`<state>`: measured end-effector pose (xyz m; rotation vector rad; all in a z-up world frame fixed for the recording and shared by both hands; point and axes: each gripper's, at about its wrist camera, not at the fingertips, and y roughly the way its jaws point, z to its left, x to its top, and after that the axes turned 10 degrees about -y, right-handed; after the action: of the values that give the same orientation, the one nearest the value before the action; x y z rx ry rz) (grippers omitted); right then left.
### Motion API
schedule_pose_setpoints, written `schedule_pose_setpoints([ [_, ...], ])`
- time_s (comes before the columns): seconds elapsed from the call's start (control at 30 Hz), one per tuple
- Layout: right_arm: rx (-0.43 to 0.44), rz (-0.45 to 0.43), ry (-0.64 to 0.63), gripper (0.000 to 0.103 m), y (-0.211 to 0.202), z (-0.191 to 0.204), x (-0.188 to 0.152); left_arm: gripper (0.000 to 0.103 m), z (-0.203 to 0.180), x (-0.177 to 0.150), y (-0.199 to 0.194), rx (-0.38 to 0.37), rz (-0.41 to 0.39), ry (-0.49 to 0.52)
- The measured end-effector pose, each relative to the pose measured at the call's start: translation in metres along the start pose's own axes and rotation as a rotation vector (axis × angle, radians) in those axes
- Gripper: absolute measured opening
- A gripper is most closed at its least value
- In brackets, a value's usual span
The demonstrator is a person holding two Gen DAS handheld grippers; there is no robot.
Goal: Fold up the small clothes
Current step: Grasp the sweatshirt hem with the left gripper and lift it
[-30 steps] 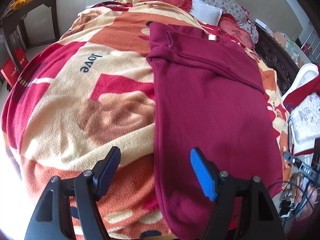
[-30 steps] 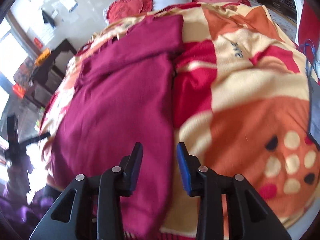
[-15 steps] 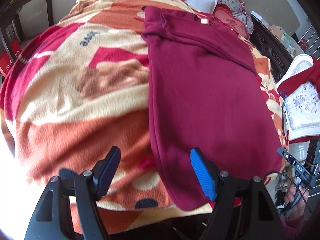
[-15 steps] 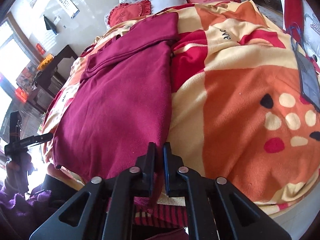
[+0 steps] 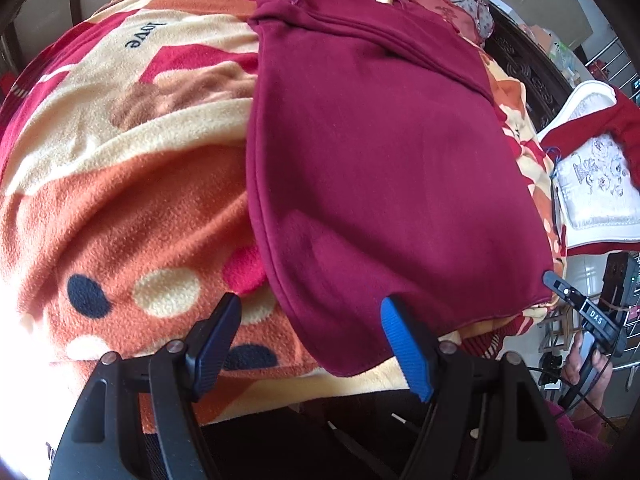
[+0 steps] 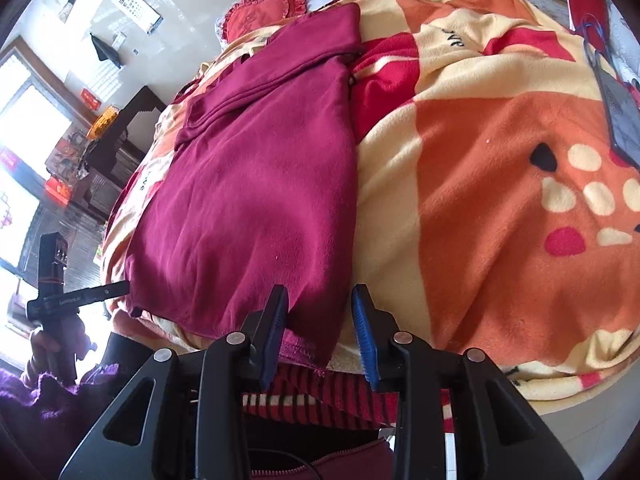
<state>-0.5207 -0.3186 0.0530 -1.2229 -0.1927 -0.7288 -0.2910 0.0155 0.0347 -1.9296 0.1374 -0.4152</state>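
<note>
A maroon garment (image 5: 384, 160) lies flat on a bed, folded lengthwise, its hem hanging over the near edge. It also shows in the right wrist view (image 6: 256, 184). My left gripper (image 5: 308, 344) is open, its jaws wide apart around the hem's left corner, just above it. My right gripper (image 6: 320, 336) is open, jaws on either side of the hem's right corner, not clamped. The other gripper shows at the far side in each view, at the right edge in the left wrist view (image 5: 576, 308) and at the left edge in the right wrist view (image 6: 80, 296).
The bed is covered by an orange, red and cream fleece blanket (image 5: 132, 208) that also fills the right wrist view (image 6: 500, 184). Red pillows (image 6: 264, 12) lie at the head. A dark wooden cabinet (image 6: 124, 128) stands beside the bed. A white chair with cloth (image 5: 596, 184) stands on the other side.
Both grippers have pulled back to the bed's near edge. The right gripper was shut half a second ago and has opened around the hem. The left stayed open.
</note>
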Motion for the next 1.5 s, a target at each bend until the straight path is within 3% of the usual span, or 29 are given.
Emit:
schedule_pose_setpoints([
  [0.13, 0.013, -0.004, 0.0, 0.016, 0.005, 0.001, 0.002, 0.076, -0.003, 0.0, -0.006, -0.012, -0.027, 0.017],
  [0.33, 0.044, -0.01, 0.001, 0.021, 0.01, -0.001, 0.004, 0.076, 0.005, 0.001, 0.017, -0.012, 0.059, -0.043],
  [0.47, 0.046, -0.009, -0.01, 0.021, 0.011, 0.0, 0.005, 0.075, 0.005, 0.004, 0.015, -0.034, 0.033, -0.051],
  [0.53, 0.045, -0.008, -0.02, 0.021, 0.011, 0.001, 0.005, 0.068, 0.002, 0.004, 0.017, -0.037, 0.034, -0.036],
  [0.6, 0.043, -0.006, -0.034, 0.021, 0.011, 0.001, 0.004, 0.043, -0.001, 0.003, 0.02, -0.049, 0.047, -0.025],
  [0.7, 0.025, -0.004, -0.06, 0.01, 0.009, 0.004, 0.003, 0.028, -0.003, 0.003, 0.019, -0.058, 0.042, -0.011],
  [0.73, 0.023, -0.012, -0.069, 0.001, 0.007, 0.005, 0.004, 0.024, -0.003, 0.002, 0.018, -0.062, 0.036, -0.006],
  [0.8, 0.023, -0.037, -0.089, 0.0, 0.001, 0.007, 0.004, 0.014, -0.003, 0.002, 0.016, -0.062, 0.022, 0.003],
  [0.87, 0.024, -0.048, -0.12, 0.0, -0.002, 0.014, 0.006, 0.012, -0.003, 0.002, 0.013, -0.064, 0.011, 0.016],
  [0.97, 0.034, -0.046, -0.15, 0.0, -0.002, 0.017, 0.008, 0.013, 0.0, 0.002, 0.01, -0.064, 0.003, 0.021],
  [1.03, 0.036, -0.029, -0.134, 0.0, 0.003, 0.014, 0.009, 0.023, 0.0, 0.001, 0.011, -0.047, 0.003, 0.022],
  [1.1, 0.065, -0.017, -0.11, 0.008, 0.006, 0.012, 0.01, 0.05, -0.002, 0.001, 0.015, -0.029, 0.008, 0.021],
  [1.13, 0.067, -0.018, -0.11, 0.01, 0.006, 0.012, 0.01, 0.054, -0.001, 0.001, 0.017, -0.022, 0.01, 0.013],
  [1.27, 0.054, -0.017, -0.121, 0.01, 0.006, 0.014, 0.007, 0.055, 0.001, 0.002, 0.022, -0.029, 0.02, -0.014],
  [1.33, 0.036, -0.013, -0.136, 0.002, 0.006, 0.015, 0.006, 0.054, 0.001, 0.002, 0.023, -0.026, 0.021, -0.015],
  [1.37, 0.029, -0.019, -0.143, 0.0, 0.005, 0.016, 0.006, 0.051, 0.001, 0.002, 0.023, -0.024, 0.019, -0.013],
  [1.47, 0.047, -0.052, -0.121, 0.0, 0.0, 0.014, 0.007, 0.017, -0.005, 0.001, 0.02, -0.017, 0.003, 0.017],
  [1.5, 0.049, -0.056, -0.12, 0.0, 0.0, 0.013, 0.008, 0.012, -0.008, 0.0, 0.018, -0.011, -0.007, 0.026],
])
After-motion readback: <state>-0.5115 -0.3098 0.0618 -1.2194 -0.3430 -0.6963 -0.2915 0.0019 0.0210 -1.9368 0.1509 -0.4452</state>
